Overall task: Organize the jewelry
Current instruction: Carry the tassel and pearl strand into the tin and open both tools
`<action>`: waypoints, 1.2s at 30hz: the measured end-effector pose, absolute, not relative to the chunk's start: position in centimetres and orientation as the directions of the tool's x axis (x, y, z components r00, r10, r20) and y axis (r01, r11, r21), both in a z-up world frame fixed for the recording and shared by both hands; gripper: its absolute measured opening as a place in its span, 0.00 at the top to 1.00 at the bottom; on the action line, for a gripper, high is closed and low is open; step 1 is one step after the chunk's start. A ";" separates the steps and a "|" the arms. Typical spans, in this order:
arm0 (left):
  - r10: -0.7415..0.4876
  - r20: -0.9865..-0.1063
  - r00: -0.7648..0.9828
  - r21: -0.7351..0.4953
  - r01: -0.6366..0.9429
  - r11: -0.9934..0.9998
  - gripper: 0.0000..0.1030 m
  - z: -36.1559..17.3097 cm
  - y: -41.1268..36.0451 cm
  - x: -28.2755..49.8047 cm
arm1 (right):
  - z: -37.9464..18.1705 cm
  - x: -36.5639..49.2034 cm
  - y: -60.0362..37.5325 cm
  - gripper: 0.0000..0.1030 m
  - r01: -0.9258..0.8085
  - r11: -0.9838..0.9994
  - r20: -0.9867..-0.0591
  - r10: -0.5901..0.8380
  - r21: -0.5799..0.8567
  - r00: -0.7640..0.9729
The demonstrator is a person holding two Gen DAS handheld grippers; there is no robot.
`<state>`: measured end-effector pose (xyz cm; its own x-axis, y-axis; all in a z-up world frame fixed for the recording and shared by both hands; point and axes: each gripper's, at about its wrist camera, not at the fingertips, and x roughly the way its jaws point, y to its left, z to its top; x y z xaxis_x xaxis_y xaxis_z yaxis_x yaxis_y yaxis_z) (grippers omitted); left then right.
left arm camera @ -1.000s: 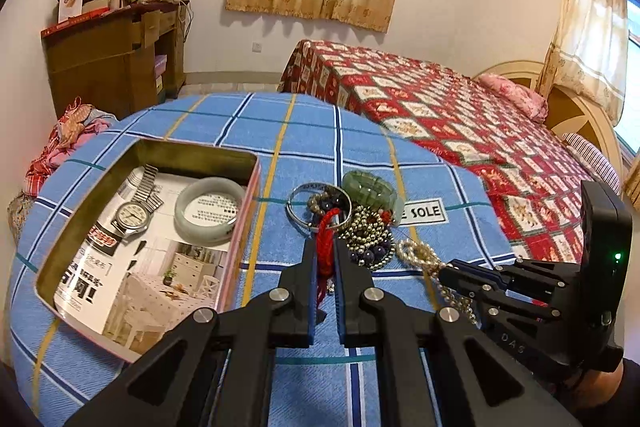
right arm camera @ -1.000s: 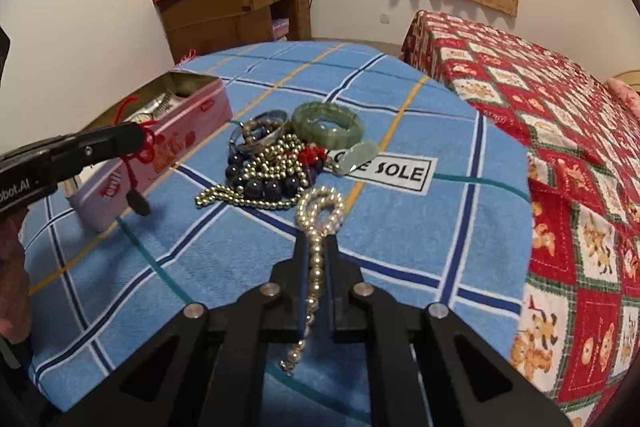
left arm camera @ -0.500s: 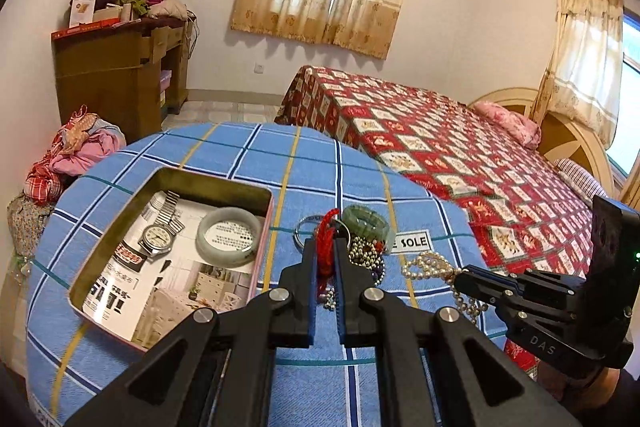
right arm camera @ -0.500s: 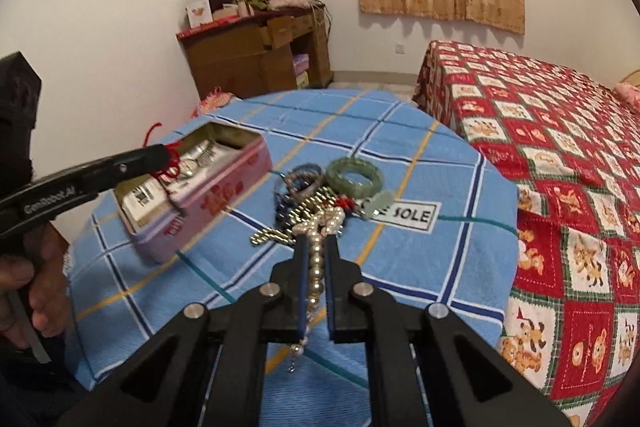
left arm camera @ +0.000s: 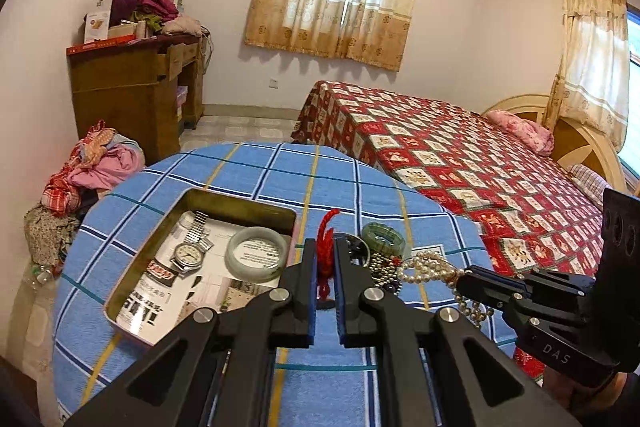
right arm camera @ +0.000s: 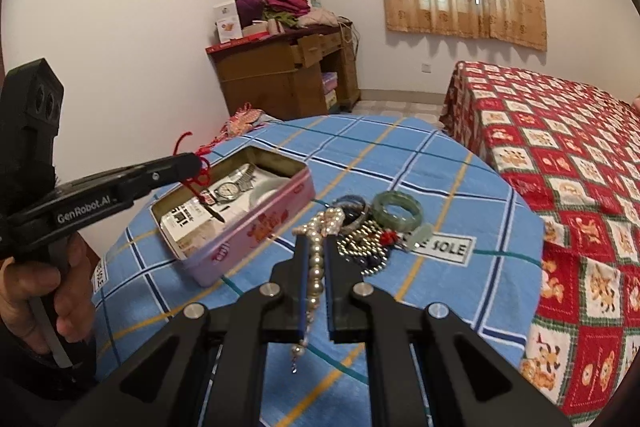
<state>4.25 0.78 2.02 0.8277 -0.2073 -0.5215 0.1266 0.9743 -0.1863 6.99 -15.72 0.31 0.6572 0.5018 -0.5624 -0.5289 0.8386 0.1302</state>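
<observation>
Fingers (left arm camera: 308,291) of the left gripper (left arm camera: 325,291) pinch a red knotted cord with a small dark pendant (left arm camera: 326,259); the cord's loop rises above the tips and the pendant end hangs below. From the right wrist view, the left gripper (right arm camera: 188,163) is raised above the near end of the tin, and the cord (right arm camera: 200,177) dangles into the tin's opening; contact with the contents cannot be told.

Right gripper (right arm camera: 316,267) fingers are closed narrow on a strand of cream pearl beads (right arm camera: 314,275). One end of the strand bunches above the tips, and the clasp end hangs down behind them. In the left wrist view, the same strand (left arm camera: 432,267) droops on both sides of the right gripper (left arm camera: 466,277), lifted off the cloth.

Pink rectangular metal tin (left arm camera: 124,291), open, paper-lined, sits on the blue plaid tablecloth (left arm camera: 240,179). Inside it: a silver wristwatch with metal band (left arm camera: 186,251) and a pale white jade bangle (left arm camera: 256,253), side by side.

Right of the tin, apart from it, a heap lies on the cloth: a green jade bangle (right arm camera: 398,213), a string of small metallic beads (right arm camera: 360,247), dark bead strands, and a thin silver bangle (right arm camera: 352,205). A white label reading "SOLE" (right arm camera: 444,249) lies just beside the heap.
</observation>
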 end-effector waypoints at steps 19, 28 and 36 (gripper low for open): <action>-0.090 -0.524 0.847 -0.203 -0.022 0.979 0.94 1.6 6.8 4.6 | 0.8 9.3 -9.0 0.91 -0.643 0.759 -0.547 0.583 0.102 0.601; -0.056 -0.550 0.833 -0.182 -0.054 0.982 0.94 0.5 7.6 5.5 | 0.5 10.3 -5.9 0.91 -0.674 0.733 -0.548 0.602 0.091 0.581; -0.045 -0.572 0.819 -0.180 -0.072 0.981 0.94 -0.6 8.7 6.6 | -0.5 10.8 -3.2 0.91 -0.695 0.716 -0.561 0.604 0.071 0.565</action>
<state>6.56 8.67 -0.61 0.8189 -0.0447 -0.5722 -0.0720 0.9811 -0.1797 10.77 -3.18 -0.48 0.5652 0.6045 -0.5614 -0.6946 0.7158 0.0714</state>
